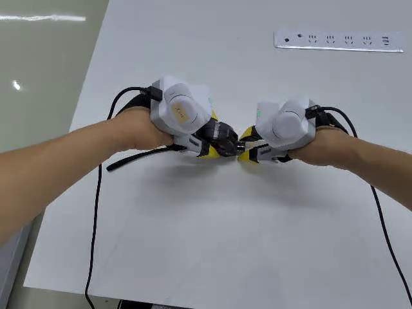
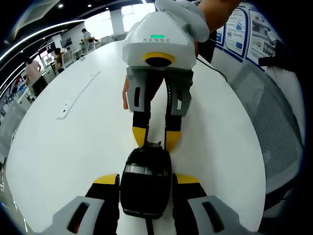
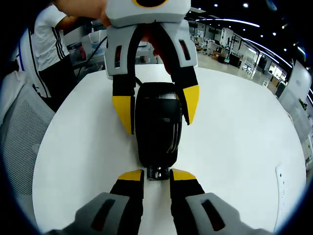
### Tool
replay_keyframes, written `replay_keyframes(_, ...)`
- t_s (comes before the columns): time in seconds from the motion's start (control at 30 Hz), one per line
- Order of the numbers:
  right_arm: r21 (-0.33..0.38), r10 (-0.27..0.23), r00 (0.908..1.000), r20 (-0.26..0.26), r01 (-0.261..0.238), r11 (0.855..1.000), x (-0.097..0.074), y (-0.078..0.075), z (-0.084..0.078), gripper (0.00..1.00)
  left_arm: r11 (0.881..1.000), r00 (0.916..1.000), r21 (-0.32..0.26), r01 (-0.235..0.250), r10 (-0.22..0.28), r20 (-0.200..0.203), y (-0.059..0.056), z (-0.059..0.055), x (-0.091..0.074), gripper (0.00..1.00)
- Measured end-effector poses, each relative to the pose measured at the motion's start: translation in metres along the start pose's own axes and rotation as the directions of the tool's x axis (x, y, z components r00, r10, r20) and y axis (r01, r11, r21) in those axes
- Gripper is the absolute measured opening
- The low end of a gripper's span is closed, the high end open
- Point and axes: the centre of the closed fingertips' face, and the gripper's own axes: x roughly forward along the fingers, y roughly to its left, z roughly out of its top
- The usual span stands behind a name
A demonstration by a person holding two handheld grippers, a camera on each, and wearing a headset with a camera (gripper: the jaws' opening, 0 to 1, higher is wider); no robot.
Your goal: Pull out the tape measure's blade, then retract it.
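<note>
1. The left hand-held gripper clamps the black tape measure by its body.
2. The right hand-held gripper, narrow, pinches the blade tip at the tape measure's front end.
3. The tape measure lies between both over the white worktop.

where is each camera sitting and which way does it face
Head view: on the headset, looking down at the table; both forearms show.
Left gripper view: on the left claw, looking along its jaws at the tape measure it grips, facing the right claw.
Right gripper view: on the right claw, over its jaws, facing the left claw.
Shared: all three show the tape measure between both claws.
</note>
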Motion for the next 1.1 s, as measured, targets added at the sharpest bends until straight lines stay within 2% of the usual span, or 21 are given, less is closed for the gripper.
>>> replay_keyframes(0.17,0.002,0.002,1.0,0.005,-0.002,1.0,0.0005,-0.0005,0.0002,0.19,1.0,1.0,-0.001,-0.006,0.006,0.005,0.0031,-0.0004,0.0003,0.36)
replay_keyframes(1.1,-0.034,0.027,0.9995,0.017,-0.027,0.999,0.0004,-0.0009,0.0014,0.14,1.0,0.9998,0.003,0.018,-0.018,0.002,0.0025,-0.0011,0.0003,0.34)
